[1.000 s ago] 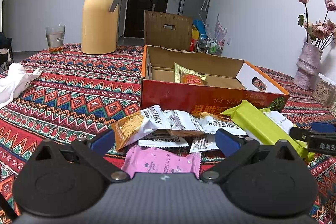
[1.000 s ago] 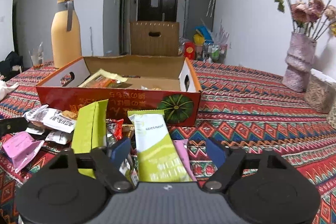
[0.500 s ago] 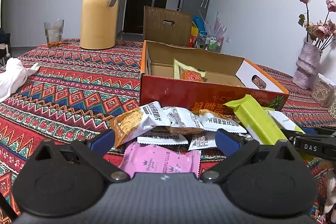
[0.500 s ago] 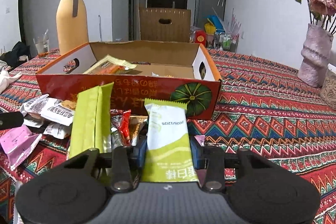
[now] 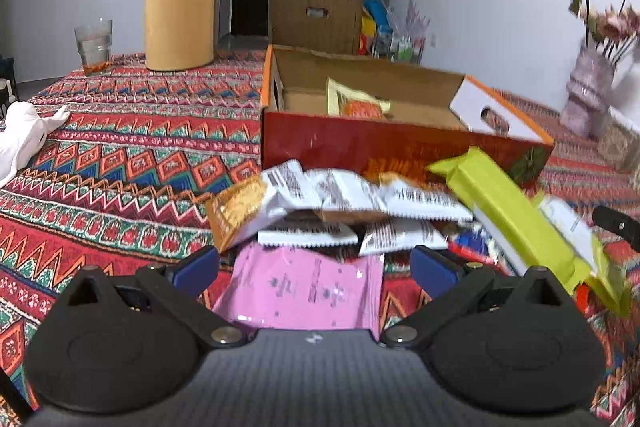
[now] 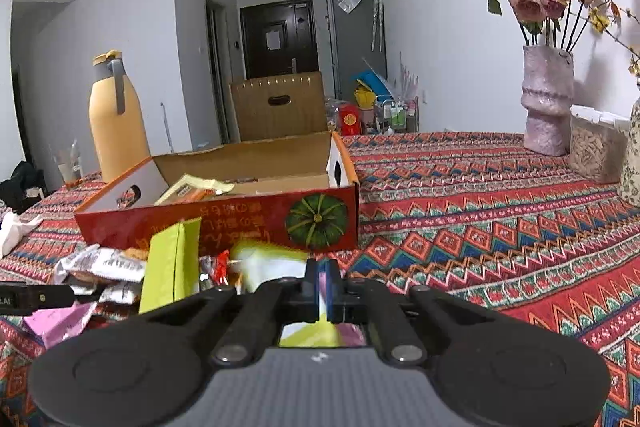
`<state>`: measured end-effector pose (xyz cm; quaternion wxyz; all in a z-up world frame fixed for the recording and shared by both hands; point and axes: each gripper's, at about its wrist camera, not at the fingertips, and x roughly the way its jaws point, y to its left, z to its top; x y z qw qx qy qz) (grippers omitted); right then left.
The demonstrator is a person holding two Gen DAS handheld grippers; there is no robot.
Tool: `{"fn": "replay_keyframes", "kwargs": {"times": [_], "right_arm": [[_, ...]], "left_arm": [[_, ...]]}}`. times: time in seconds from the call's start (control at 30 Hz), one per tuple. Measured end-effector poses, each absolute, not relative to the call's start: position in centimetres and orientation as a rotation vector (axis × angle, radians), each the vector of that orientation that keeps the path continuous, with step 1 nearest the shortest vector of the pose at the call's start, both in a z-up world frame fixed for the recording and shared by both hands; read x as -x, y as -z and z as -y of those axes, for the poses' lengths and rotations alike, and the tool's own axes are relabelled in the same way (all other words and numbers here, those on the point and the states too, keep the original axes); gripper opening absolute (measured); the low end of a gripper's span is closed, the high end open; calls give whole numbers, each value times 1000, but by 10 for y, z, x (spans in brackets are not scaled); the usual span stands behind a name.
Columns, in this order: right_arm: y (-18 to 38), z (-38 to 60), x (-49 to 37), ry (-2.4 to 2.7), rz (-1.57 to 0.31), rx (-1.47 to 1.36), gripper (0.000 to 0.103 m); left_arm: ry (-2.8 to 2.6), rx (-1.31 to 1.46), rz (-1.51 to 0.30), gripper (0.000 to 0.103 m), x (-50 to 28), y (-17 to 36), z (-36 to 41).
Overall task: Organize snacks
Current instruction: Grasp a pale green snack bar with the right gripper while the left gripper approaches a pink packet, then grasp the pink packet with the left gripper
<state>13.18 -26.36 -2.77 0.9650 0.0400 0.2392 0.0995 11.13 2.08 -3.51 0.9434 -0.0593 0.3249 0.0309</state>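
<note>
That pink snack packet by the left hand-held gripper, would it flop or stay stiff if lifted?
The pink snack packet looks like thin crinkled film lying flat, so it would probably sag and weigh little. Its glossy wrapper may slip in a weak pinch. The left hand-held gripper stands open around it, pads apart from it.
</note>
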Motion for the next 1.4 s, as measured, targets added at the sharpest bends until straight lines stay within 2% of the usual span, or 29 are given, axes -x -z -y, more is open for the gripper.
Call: {"fn": "replay_keyframes", "kwargs": {"times": [0.07,0.1,0.13,0.17,0.2,0.47,0.53,0.57,0.6,0.9,1.3,1.33,1.4], "right_arm": [[29,263,-133,-203,-499,-77,15],[29,263,-134,-214,-508,-83,29],[30,263,-134,-223,-512,-87,39],[30,262,-134,-227,-515,-81,56],[31,261,-135,-233,-524,-70,63],[47,266,-134,-273,-630,14,63],[49,270,-132,-270,-630,4,55],[48,272,-131,-278,-627,-5,40],[47,273,-129,-285,-618,-17,35],[40,292,-116,-233,-503,-112,34],[46,292,-120,-235,-507,-119,35],[46,292,-120,-235,-506,-119,35],[47,291,-120,-233,-503,-120,35]], "left_arm": [[-68,107,-679,103,-111,36,-20],[-72,104,-683,103,-110,36,-20],[-77,102,-685,103,-109,36,-21],[-82,101,-686,103,-108,36,-22],[-85,100,-687,103,-107,35,-23],[-95,70,-690,103,-97,27,-31],[-95,66,-695,103,-97,27,-32],[-97,65,-700,103,-98,28,-33],[-96,65,-705,103,-99,29,-32],[-73,54,-787,103,-120,41,-23],[-97,26,-807,103,-135,57,-9],[-98,25,-804,102,-134,57,-9],[-101,27,-791,92,-131,55,-9]]}}
